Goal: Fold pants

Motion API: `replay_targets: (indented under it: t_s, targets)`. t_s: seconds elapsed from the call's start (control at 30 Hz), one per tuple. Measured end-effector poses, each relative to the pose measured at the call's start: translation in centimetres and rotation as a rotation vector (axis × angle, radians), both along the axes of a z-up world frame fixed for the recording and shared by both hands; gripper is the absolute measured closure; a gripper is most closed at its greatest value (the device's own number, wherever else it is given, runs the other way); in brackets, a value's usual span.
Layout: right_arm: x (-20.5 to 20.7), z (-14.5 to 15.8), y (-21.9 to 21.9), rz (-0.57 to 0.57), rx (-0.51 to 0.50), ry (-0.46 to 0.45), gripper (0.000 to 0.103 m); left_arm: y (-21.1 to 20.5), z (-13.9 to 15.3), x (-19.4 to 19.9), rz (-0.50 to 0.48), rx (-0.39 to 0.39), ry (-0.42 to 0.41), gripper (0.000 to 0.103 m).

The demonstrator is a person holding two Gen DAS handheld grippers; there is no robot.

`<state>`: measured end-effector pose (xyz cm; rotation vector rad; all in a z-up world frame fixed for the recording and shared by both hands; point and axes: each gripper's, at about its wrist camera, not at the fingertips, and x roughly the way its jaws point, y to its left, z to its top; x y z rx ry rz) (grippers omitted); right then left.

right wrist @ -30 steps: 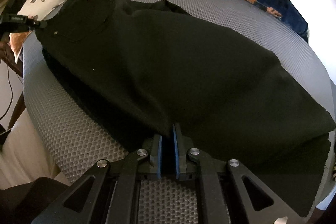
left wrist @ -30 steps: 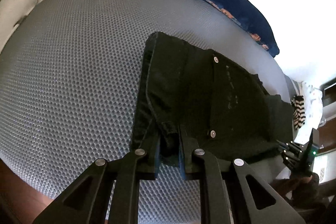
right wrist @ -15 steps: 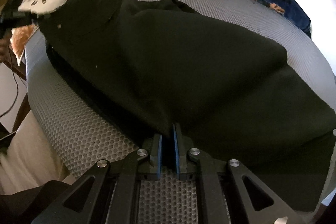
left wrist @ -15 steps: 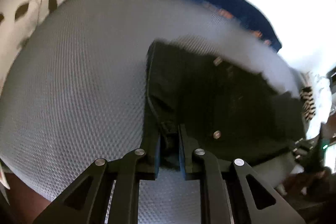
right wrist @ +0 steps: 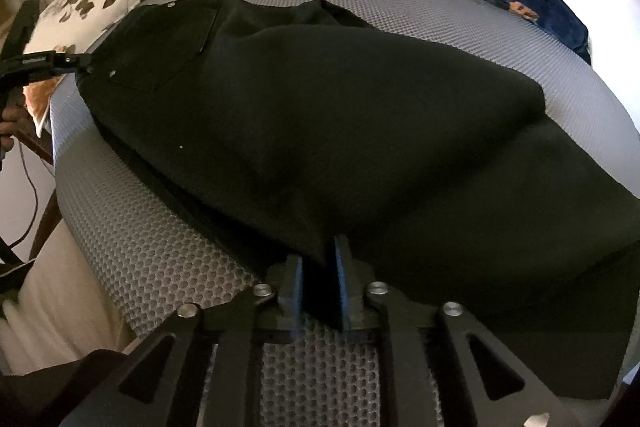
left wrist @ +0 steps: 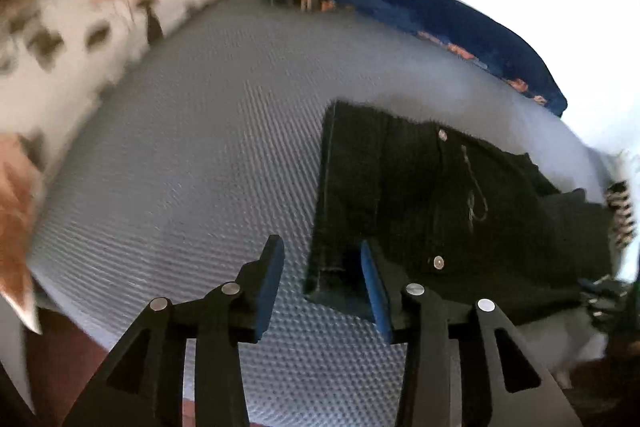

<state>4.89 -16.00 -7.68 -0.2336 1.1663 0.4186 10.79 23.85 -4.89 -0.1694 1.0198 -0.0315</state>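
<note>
While left claw (left wrist: 322,277) gapes, right claw (right wrist: 318,287) pinches pants (right wrist: 320,131).

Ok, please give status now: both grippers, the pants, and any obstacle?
Left gripper open at waistband corner. Right gripper shut on pants fold edge. Pants lie flat on grey mattress. Nothing in the way.
</note>
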Motion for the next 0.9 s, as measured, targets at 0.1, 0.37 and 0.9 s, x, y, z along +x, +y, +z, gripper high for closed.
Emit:
replay_targets:
  t_s: [0.1,0.37,0.9]
  targets:
    - [-0.3,0.9,-0.8,-0.013,0.032,-0.015,0.069,-1.8,2.1,-1.2,-0.016,0.09,-0.093,0.061]
    - [-0.9,4.0,-7.0,-0.179,0.147,-0.066,0.067,-15.8,4.1,-2.3,-0.43,0.087,-0.219,0.057]
    - [-0.1,-0.6,-14.5,-0.48,0.519,0.161,0.066,-36.3,-1.7,-3.3,-0.916,0.083,-0.126,0.057]
